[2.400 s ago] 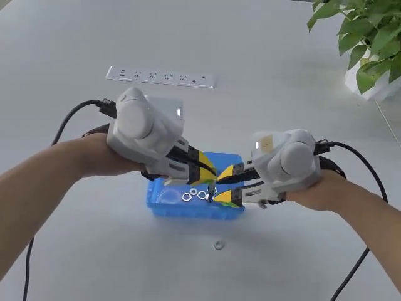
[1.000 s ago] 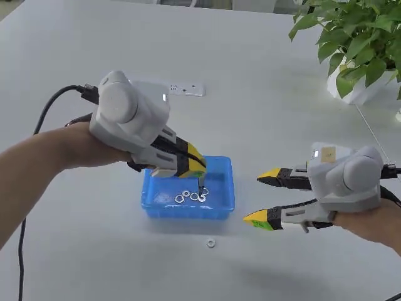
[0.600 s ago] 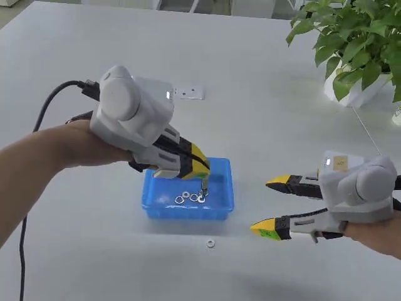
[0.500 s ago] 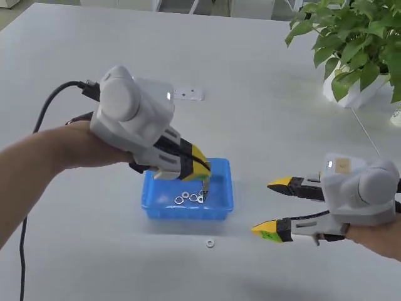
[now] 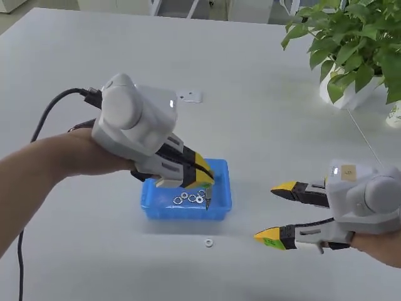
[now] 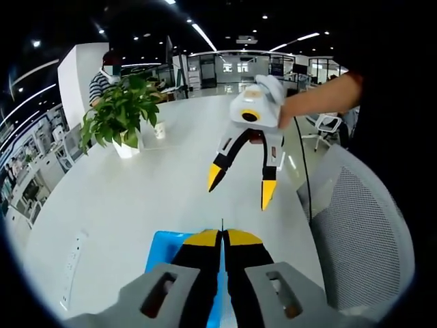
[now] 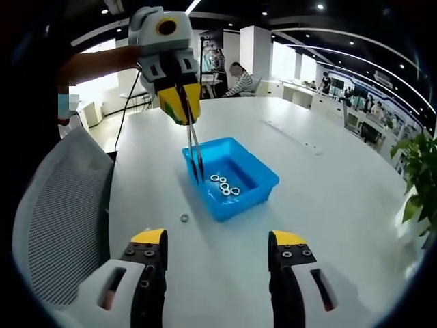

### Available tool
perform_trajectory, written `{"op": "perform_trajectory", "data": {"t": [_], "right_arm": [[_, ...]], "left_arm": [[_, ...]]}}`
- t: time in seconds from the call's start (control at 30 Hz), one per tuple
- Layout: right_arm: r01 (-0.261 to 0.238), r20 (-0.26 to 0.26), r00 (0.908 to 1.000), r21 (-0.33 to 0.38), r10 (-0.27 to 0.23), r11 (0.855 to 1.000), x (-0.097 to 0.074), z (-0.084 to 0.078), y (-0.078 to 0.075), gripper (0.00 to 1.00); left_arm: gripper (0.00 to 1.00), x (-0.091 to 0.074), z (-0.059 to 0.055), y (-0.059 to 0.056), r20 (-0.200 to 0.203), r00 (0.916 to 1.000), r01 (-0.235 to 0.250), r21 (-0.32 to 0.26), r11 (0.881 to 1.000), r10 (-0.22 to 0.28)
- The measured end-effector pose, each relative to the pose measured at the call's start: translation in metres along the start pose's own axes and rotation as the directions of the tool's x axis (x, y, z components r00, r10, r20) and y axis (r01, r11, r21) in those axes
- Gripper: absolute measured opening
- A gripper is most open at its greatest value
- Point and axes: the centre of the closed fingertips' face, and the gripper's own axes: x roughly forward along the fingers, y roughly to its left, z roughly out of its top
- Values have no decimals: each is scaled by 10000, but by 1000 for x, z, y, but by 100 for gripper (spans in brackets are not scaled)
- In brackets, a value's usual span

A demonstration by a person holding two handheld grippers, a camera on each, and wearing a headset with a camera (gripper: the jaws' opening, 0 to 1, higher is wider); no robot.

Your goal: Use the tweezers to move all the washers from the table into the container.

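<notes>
Head view.
- Left hand-held gripper (image 5: 199, 176): jaws closed on the tweezers (image 5: 205, 195), poised over the blue container (image 5: 150, 202). The tweezer tips point down into it, close to the washers (image 5: 188, 199) lying in a cluster on its floor; contact cannot be told.
- Single washer (image 5: 208, 241): flat on the worktop (image 5: 250, 113), just in front of the container.
- Right hand-held gripper (image 5: 274, 213): jaws spread, holding nothing, well to the right of the container.
- Potted plant (image 5: 351, 44): far right corner.
- Power strip (image 5: 188, 96): beyond the container.

Left gripper view.
- Own jaws pressed together, the thin tweezers rising between them.
- A blue corner of the container lies below.
- The right hand-held gripper is ahead, its jaws parted.

Right gripper view.
- Own jaws wide apart and empty.
- The tweezers hang from the left hand-held gripper into the container beside the washers.
- The single washer lies on the worktop near the container's outer wall.
</notes>
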Motion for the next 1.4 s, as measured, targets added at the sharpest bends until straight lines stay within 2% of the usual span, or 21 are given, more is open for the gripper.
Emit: {"op": "perform_trajectory", "data": {"t": [0.27, 0.43, 0.53, 0.83, 1.07, 1.4], "right_arm": [[180, 39, 9998, 148, -181, 9997, -3, -3, 0, 69], [313, 133, 9994, 183, -315, 9993, -3, -4, -1, 78], [305, 180, 9994, 259, -310, 9992, -3, -5, 0, 80], [461, 288, 9985, 348, -471, 9983, -2, -8, 0, 93], [384, 327, 9987, 419, -398, 9984, 1, -11, 3, 93], [-7, 500, 9988, 319, -9, 9995, 8, -12, 13, 88]], "left_arm": [[5, 7, -3, -8, 124, 9999, 100, -19, 9999, -99], [5, 8, -5, -8, 191, 9998, 69, -40, 10000, -68], [5, 11, -8, -11, 172, 9998, 126, -64, 9999, -125], [5, 17, -15, -17, 225, 9996, 167, -90, 9998, -164], [5, 20, -23, -20, 185, 9996, 219, -128, 9997, -217], [5, 27, -30, -23, 158, 9993, 345, -190, 9992, -342]]}}
